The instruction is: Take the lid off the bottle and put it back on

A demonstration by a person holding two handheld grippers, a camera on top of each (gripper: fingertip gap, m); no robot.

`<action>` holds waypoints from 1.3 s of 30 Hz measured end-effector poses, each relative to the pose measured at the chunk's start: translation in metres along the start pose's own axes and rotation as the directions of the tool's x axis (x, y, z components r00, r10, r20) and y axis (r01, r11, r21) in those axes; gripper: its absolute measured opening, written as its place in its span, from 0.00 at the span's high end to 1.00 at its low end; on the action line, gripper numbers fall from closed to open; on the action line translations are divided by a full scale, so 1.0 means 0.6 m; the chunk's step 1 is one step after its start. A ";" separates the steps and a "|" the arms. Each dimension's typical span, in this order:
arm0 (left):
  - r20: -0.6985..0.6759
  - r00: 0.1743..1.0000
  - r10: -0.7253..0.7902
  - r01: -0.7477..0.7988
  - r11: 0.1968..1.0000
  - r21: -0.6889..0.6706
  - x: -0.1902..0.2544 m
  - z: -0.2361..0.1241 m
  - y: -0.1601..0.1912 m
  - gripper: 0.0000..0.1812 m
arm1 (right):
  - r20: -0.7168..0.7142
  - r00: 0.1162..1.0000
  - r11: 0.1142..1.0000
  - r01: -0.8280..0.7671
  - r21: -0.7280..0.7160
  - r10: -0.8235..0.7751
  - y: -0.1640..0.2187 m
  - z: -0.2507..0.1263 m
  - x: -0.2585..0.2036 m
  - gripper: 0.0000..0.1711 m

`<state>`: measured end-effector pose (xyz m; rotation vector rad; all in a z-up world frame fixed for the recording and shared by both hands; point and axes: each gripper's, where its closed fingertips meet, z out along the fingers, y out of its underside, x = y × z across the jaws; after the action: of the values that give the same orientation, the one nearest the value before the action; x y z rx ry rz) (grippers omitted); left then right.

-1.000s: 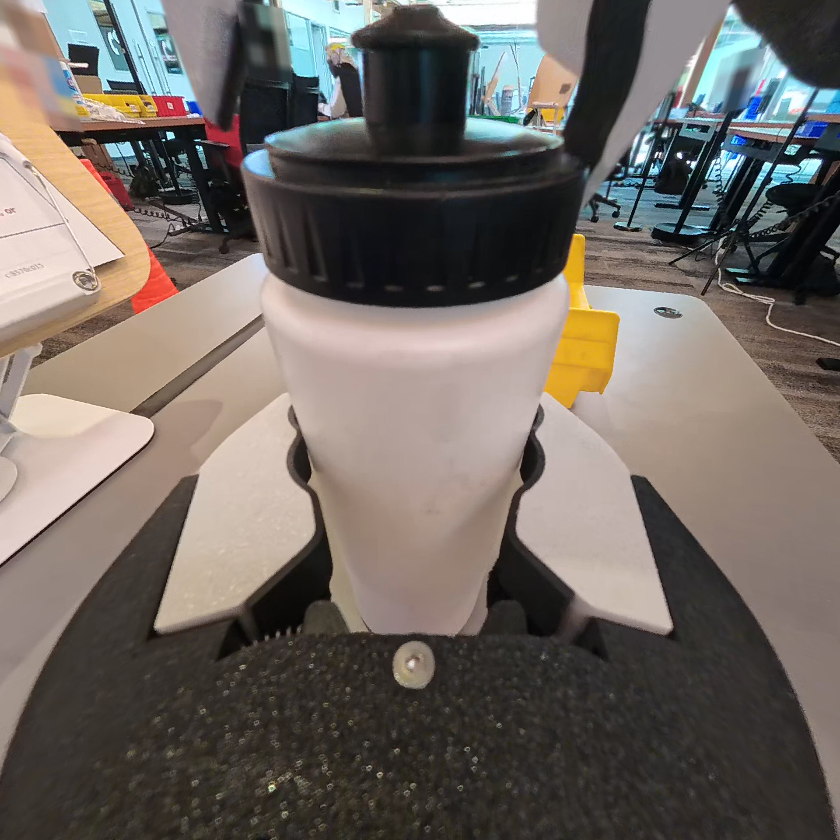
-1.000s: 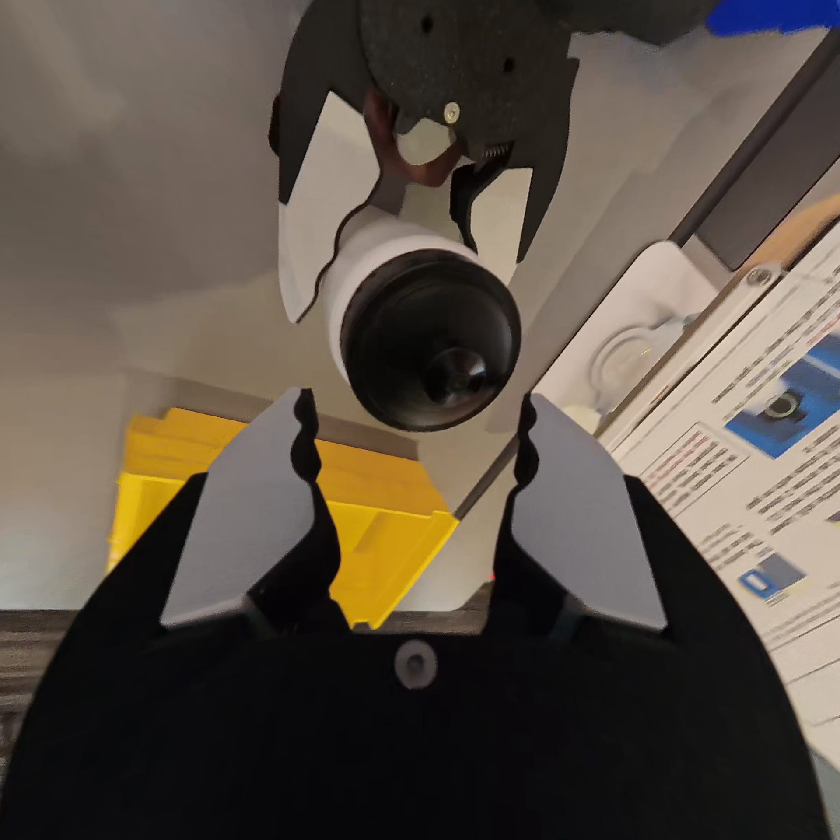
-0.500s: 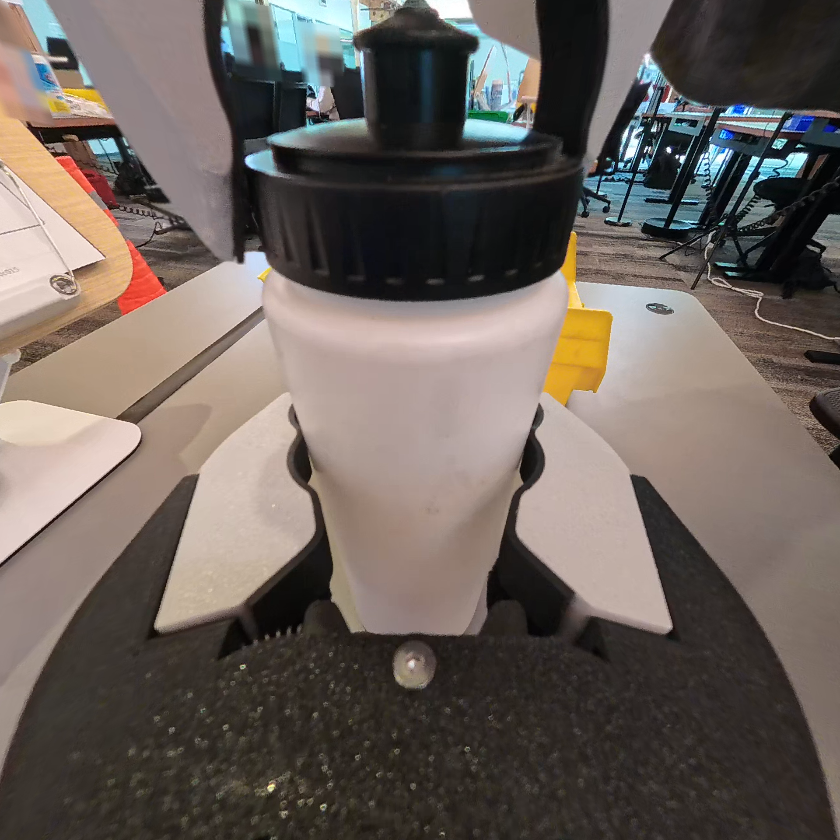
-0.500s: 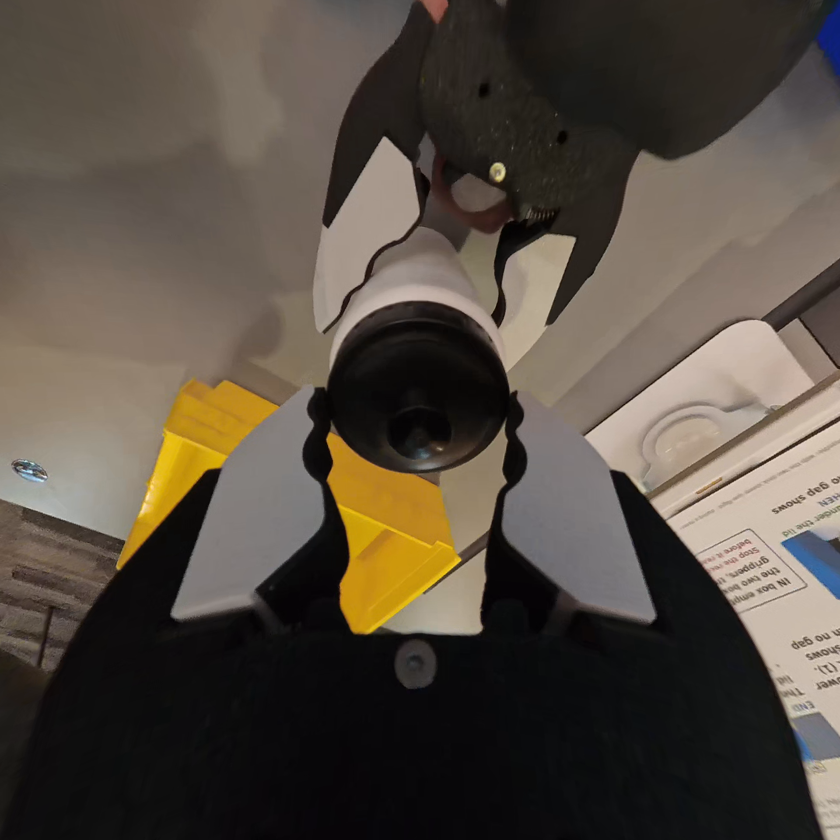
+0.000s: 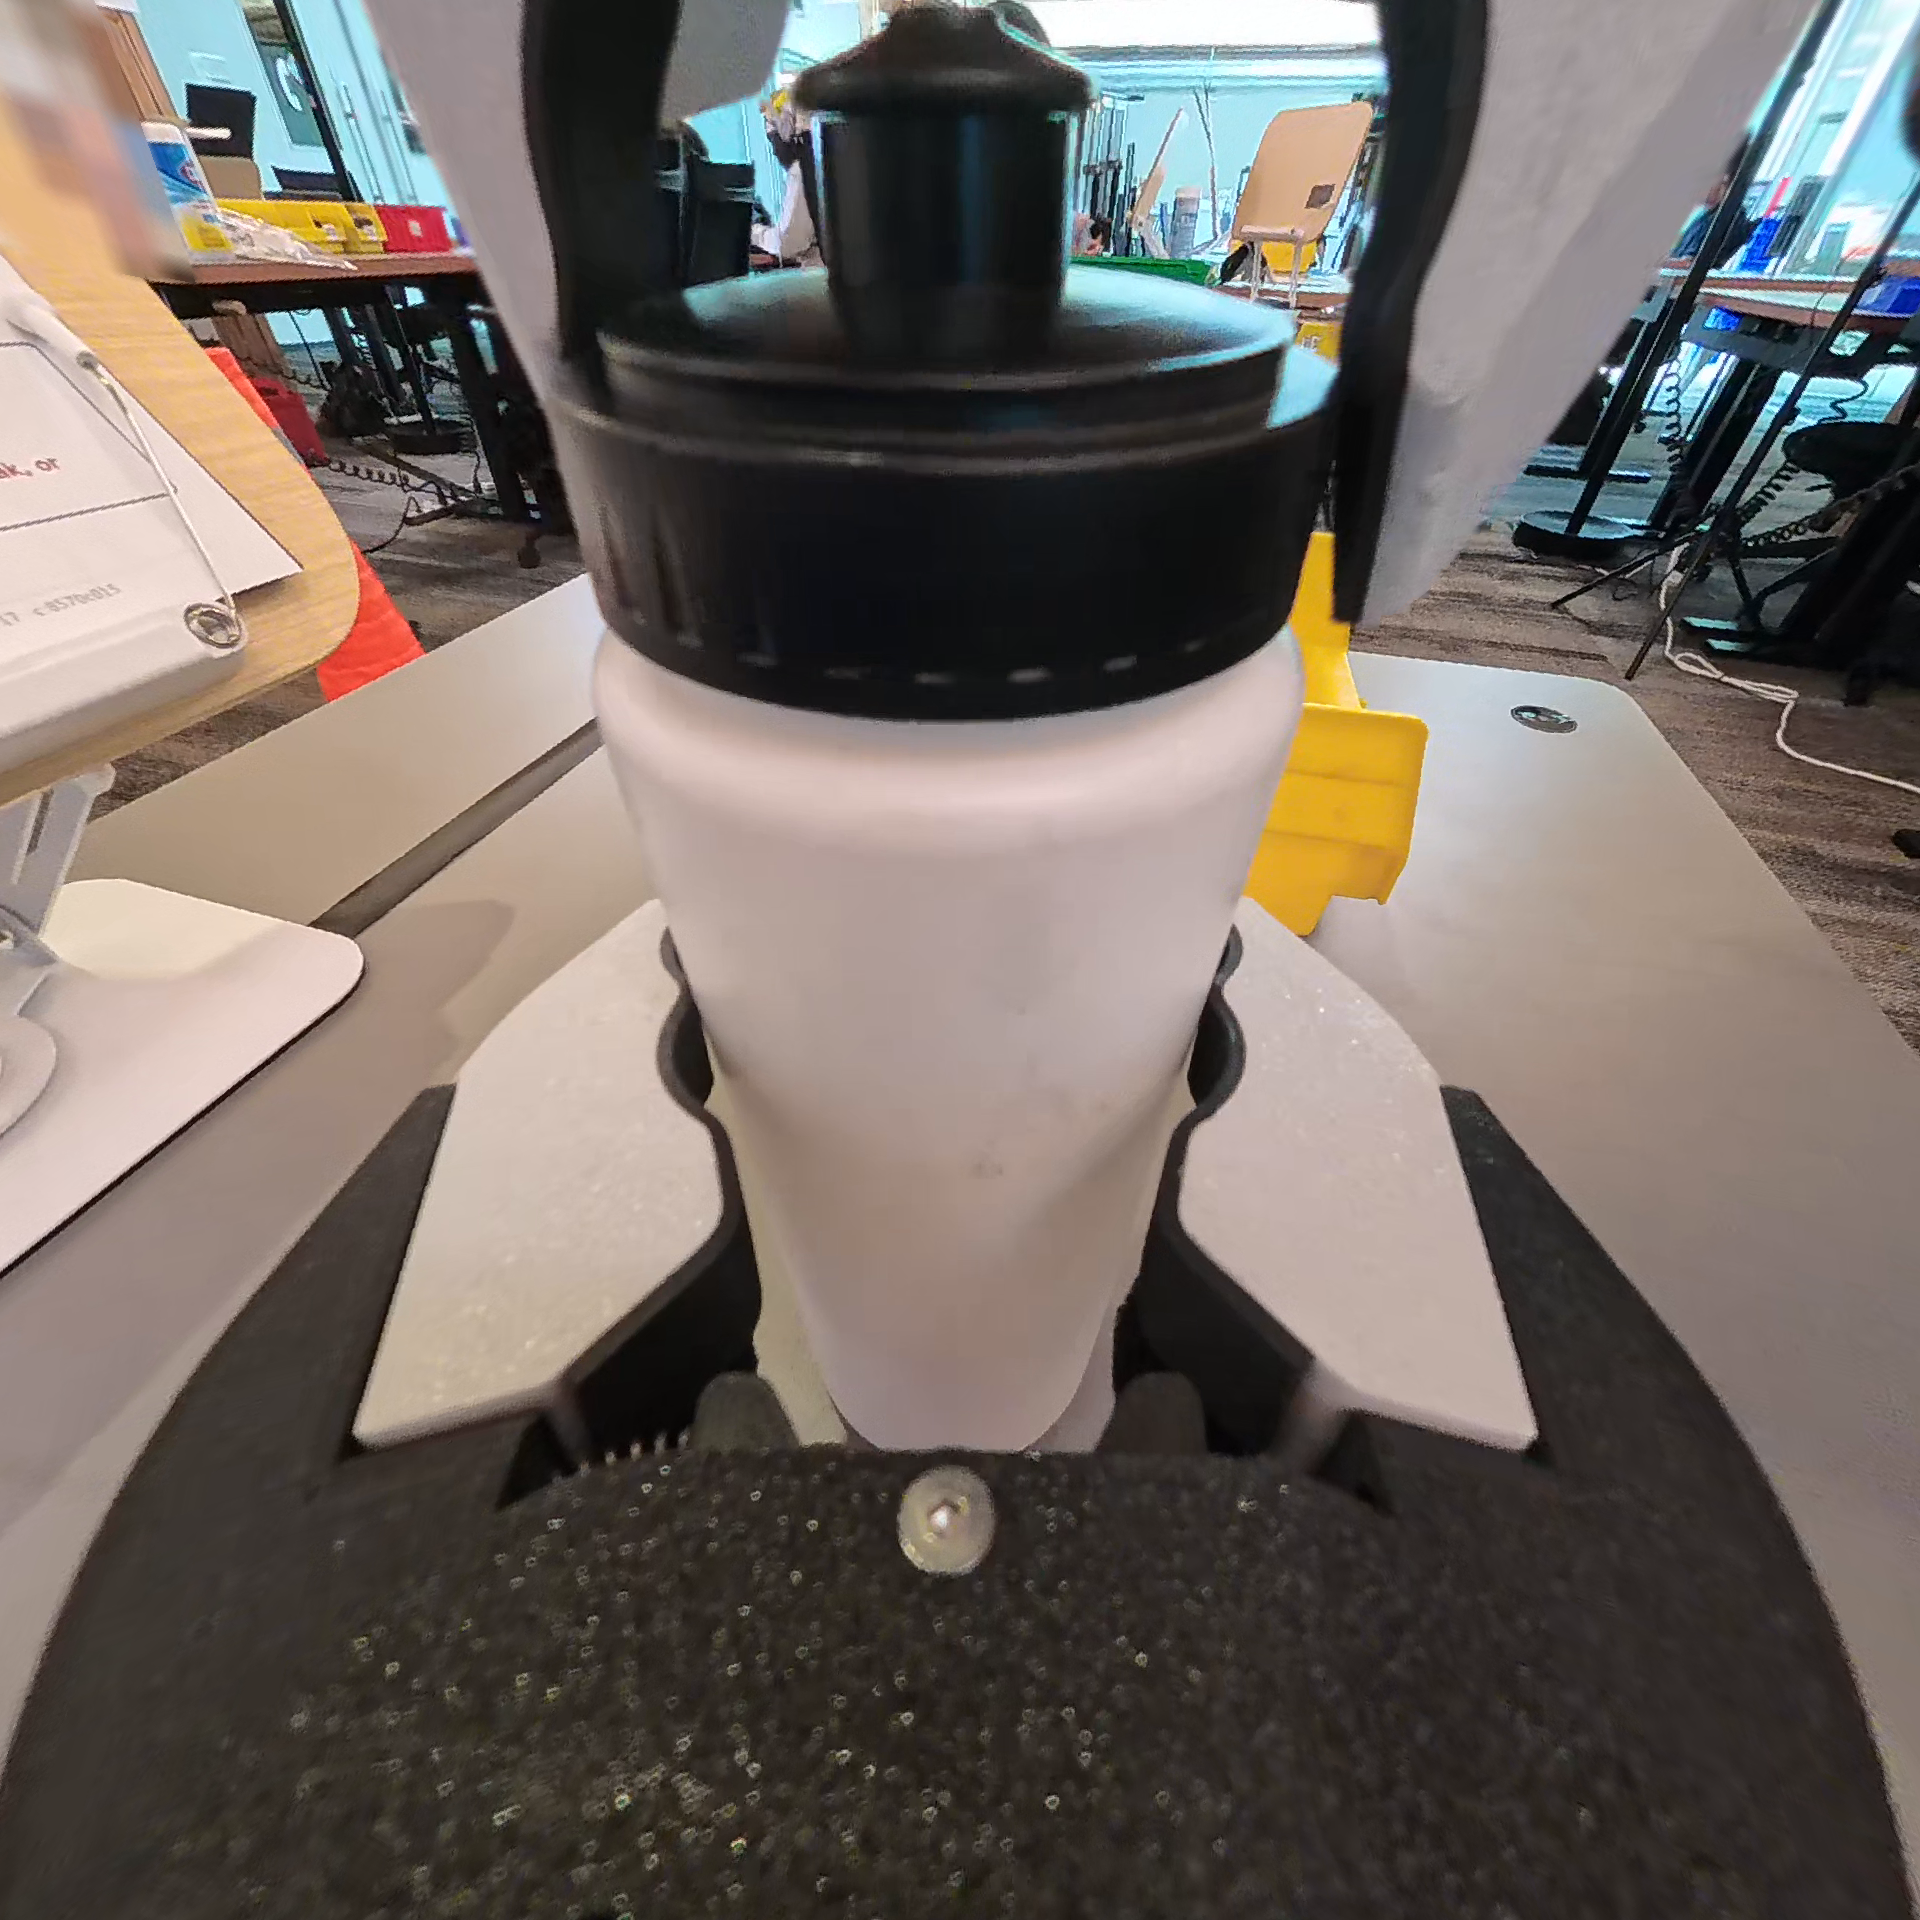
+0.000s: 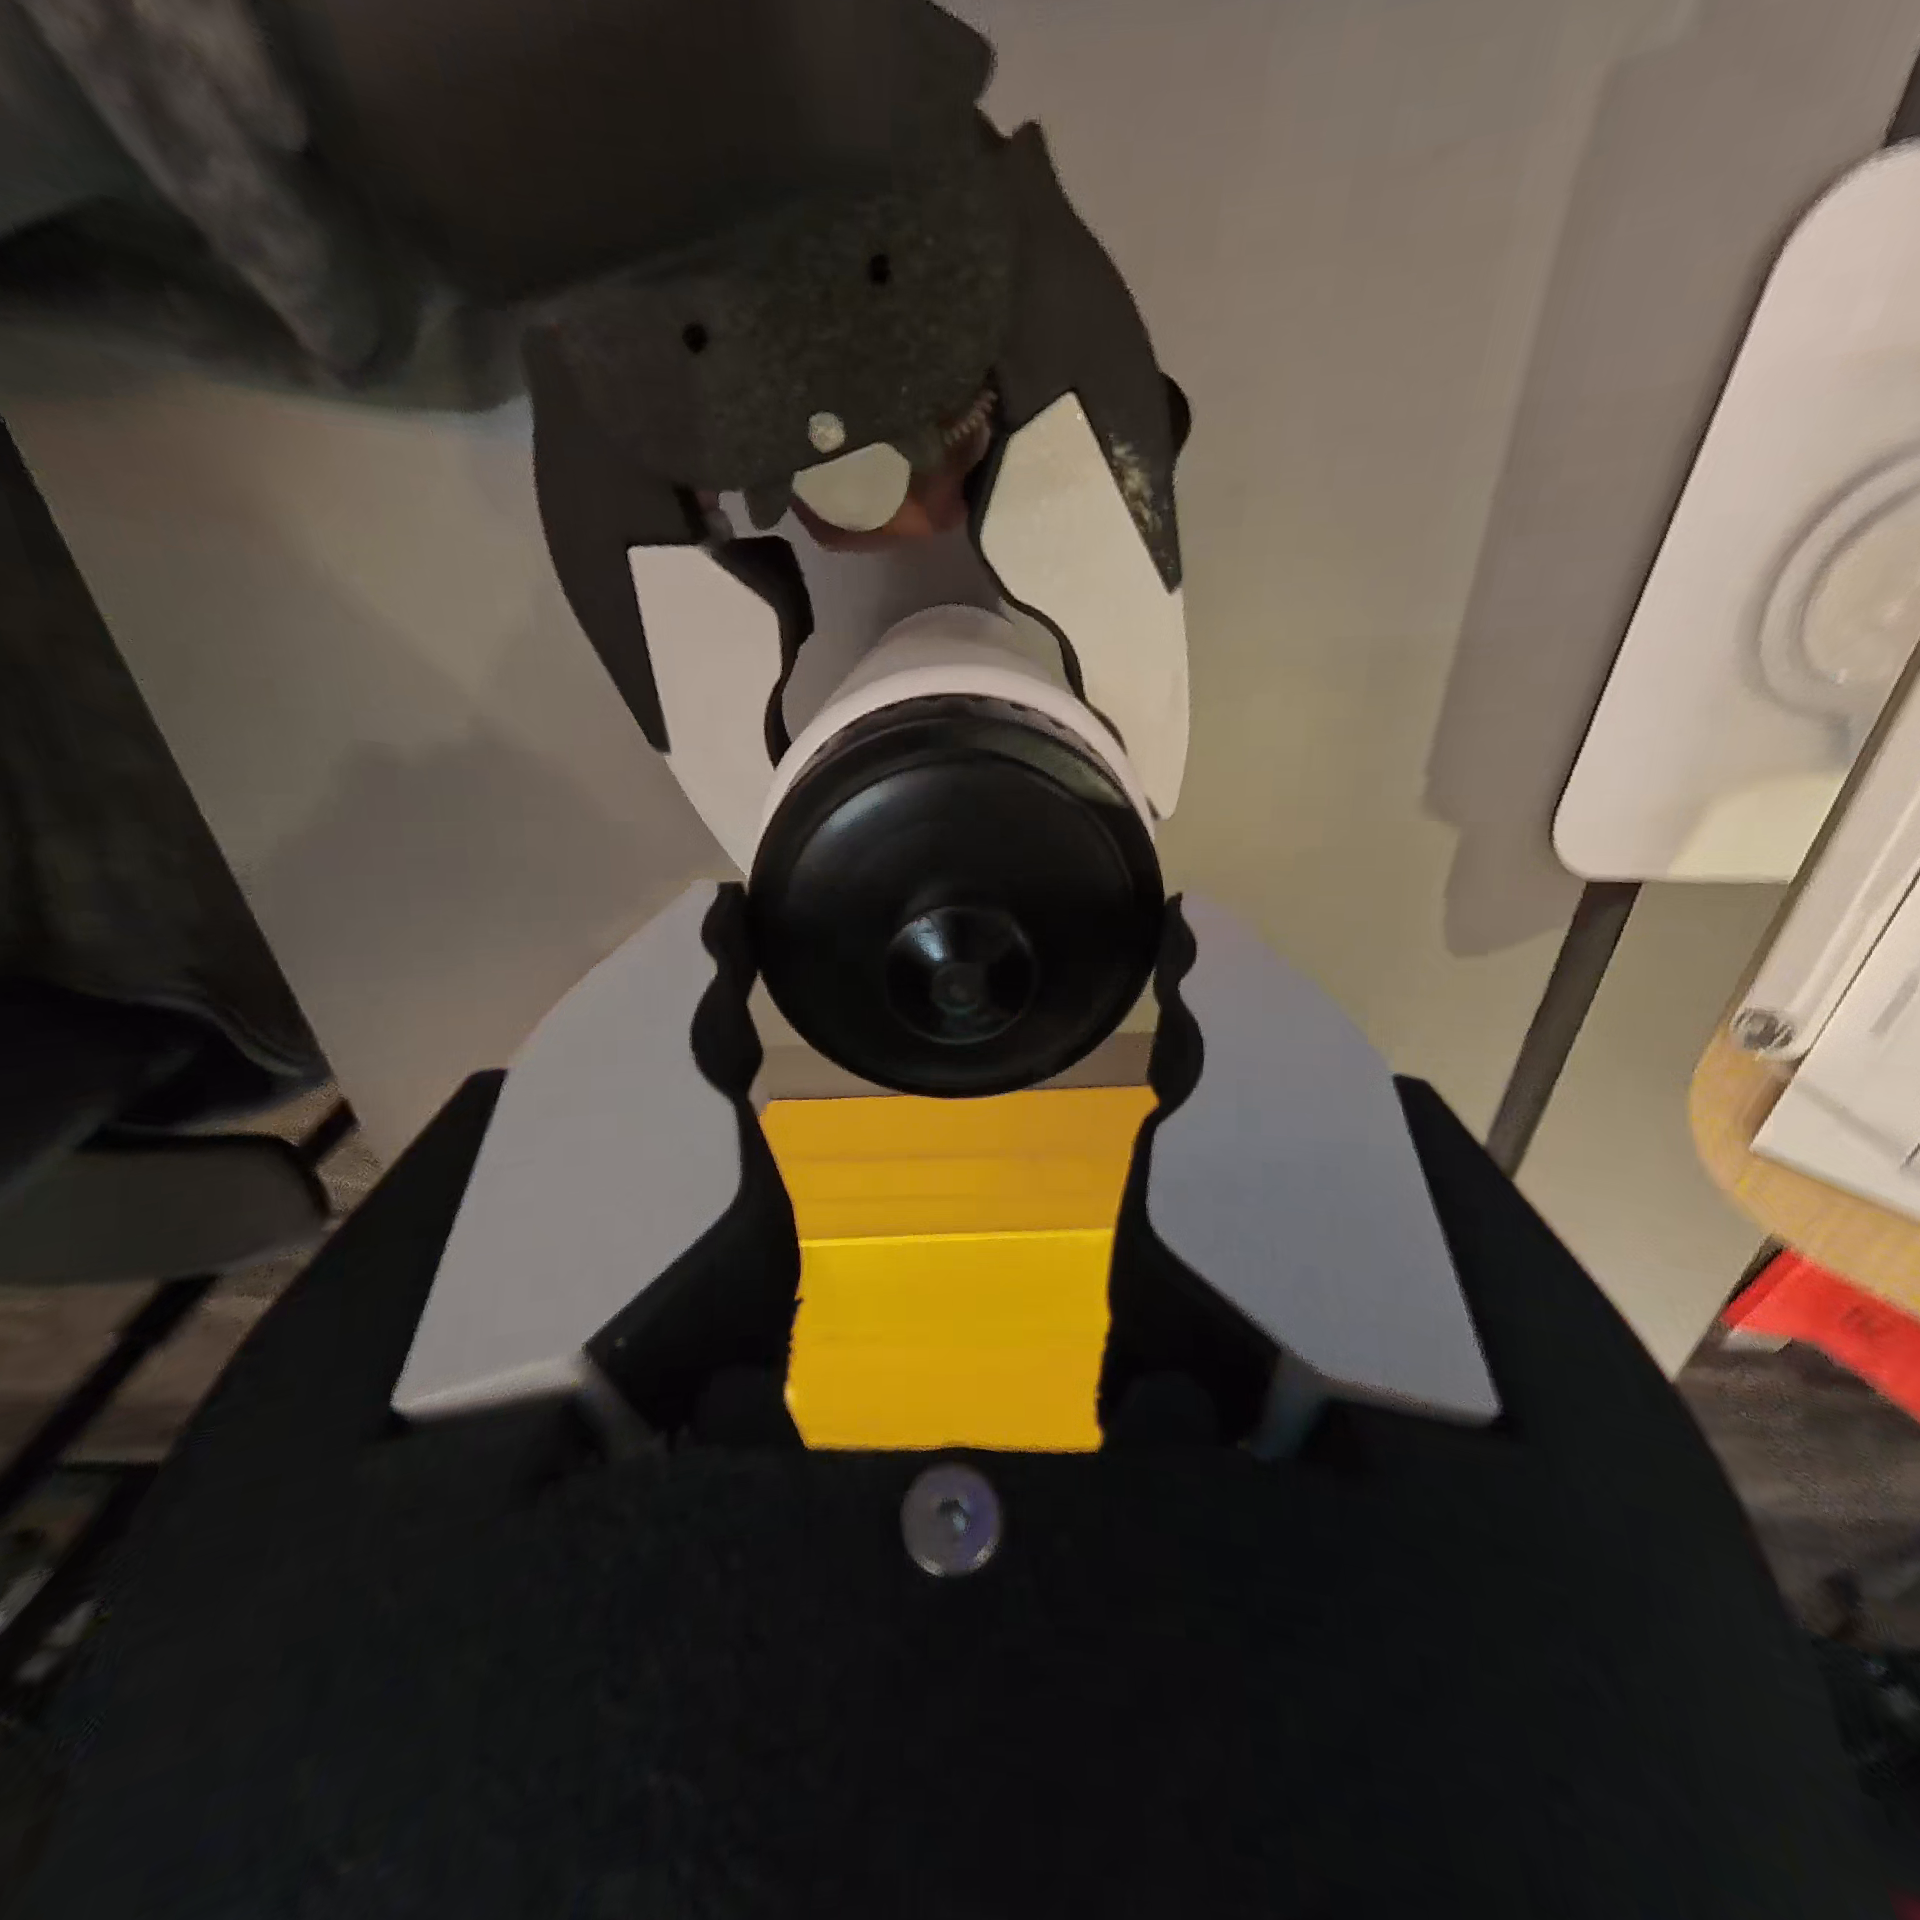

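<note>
In the left wrist view, the left hand-held gripper (image 5: 951, 1122) is closed around the lower body of the white bottle (image 5: 951, 987) and holds it upright above the grey surface (image 5: 1621, 1039). The black lid (image 5: 940, 530) sits on top of the bottle, and its spout points up. From above, the right hand-held gripper (image 5: 951, 436) reaches down over the lid, and its two fingers (image 5: 1371, 447) stand at the left and right side of the lid rim; they seem to touch it, so the right one grips the lid.

In the right wrist view, the lid (image 6: 956, 920) is seen from the top between the tips of the right hand-held gripper (image 6: 951, 956).

Behind the bottle, a yellow bin (image 5: 1340, 810) rests on the surface. On the left, a white stand (image 5: 156, 1029) carries a wooden board with papers (image 5: 114, 499).
</note>
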<state>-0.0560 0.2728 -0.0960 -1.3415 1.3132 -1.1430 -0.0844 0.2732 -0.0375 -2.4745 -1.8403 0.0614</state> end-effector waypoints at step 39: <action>-0.059 0.998 0.000 0.001 1.000 0.018 0.016 0.001 0.000 0.50 | -0.053 0.866 0.864 0.487 -0.131 -0.497 0.019 -0.053 -0.010 0.47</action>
<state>-0.0551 0.2633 -0.0959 -1.3036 1.3419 -1.1998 -0.0731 0.2636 -0.0068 -1.9439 -2.4296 -0.1740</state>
